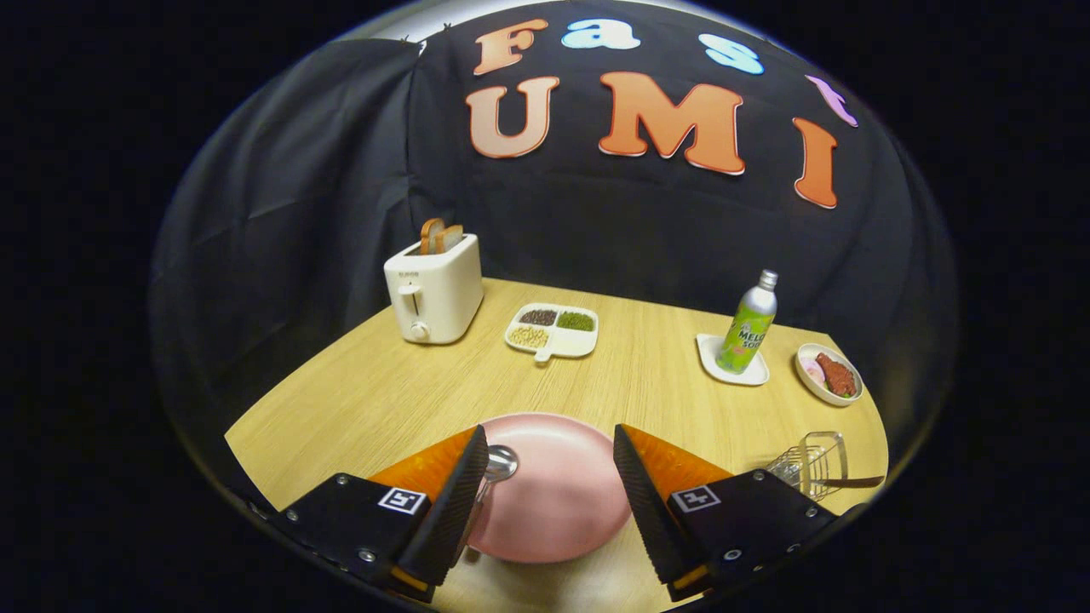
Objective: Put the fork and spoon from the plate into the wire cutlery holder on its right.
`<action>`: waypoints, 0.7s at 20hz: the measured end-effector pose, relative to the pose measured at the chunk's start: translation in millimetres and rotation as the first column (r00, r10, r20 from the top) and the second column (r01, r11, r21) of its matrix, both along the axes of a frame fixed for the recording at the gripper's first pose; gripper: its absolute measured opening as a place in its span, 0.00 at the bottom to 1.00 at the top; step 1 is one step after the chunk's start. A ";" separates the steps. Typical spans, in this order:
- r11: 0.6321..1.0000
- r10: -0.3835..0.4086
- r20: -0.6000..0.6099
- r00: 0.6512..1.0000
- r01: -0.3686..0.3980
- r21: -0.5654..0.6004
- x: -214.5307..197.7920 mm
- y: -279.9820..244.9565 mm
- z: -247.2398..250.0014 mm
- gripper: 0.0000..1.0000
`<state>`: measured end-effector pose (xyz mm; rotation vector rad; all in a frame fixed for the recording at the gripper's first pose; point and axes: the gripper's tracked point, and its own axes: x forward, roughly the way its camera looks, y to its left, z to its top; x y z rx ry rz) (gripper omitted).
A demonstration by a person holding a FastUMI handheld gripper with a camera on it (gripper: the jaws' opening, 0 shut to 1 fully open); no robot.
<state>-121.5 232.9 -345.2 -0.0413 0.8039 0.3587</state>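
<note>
Spoon (497,466) lies on the pink plate (562,502), at the plate's left side, with its round bowl peeking out just beside the left finger of the hand-held gripper (552,447). The spoon's handle runs down along that finger and is partly hidden by it. The hand-held gripper is spread wide, its two fingers standing on each side of the plate, and they hold nothing. The plate sits on the wooden tabletop (409,392), right between the fingers. To the right of the plate, past the right finger, stands the wire cutlery holder (809,464). A thin dark handle (851,482) pokes out of the holder to the right; it may be the fork, but it is too small to tell. Farther back on the tabletop there is a cream toaster (433,291) with two slices of bread (440,237) sticking up from it. Near the toaster is a white tray (553,330) split into parts with beans and seeds in them. Well to the right, a green bottle (748,323) stands on a small white square dish (732,361), and just beside it is a bowl (829,375) with some meat in it.
</note>
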 end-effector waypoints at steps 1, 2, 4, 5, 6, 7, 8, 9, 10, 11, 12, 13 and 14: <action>1.000 0.008 -0.028 1.000 -0.008 -0.009 -7.2 5.0 -9.9 0.88; 1.000 0.010 -0.050 0.999 -0.011 -0.017 -12.9 9.4 -18.9 0.89; 1.000 0.010 -0.099 0.995 -0.013 -0.027 -25.0 17.3 -35.6 0.88; 0.999 0.012 -0.132 0.991 -0.016 -0.034 -32.8 22.1 -45.2 0.86; 0.999 0.015 -0.156 0.988 -0.021 -0.037 -38.5 25.7 -52.4 0.84; 0.998 0.019 -0.176 0.984 -0.028 -0.048 -42.6 28.6 -58.9 0.78; 0.997 0.023 -0.194 0.981 -0.035 -0.062 -46.2 30.4 -63.8 0.72; 0.997 0.019 -0.208 0.978 -0.035 -0.071 -49.7 31.0 -68.1 0.64; 0.996 0.019 -0.226 0.974 -0.037 -0.075 -52.2 32.6 -72.0 0.61; 0.996 0.016 -0.248 0.969 -0.036 -0.080 -55.5 33.6 -75.5 0.53; 0.995 0.013 -0.268 0.963 -0.037 -0.087 -58.1 33.6 -78.6 0.49; 0.994 0.006 -0.286 0.958 -0.036 -0.099 -58.2 32.0 -81.1 0.43; 0.994 0.005 -0.301 0.954 -0.036 -0.099 -58.1 31.9 -83.0 0.39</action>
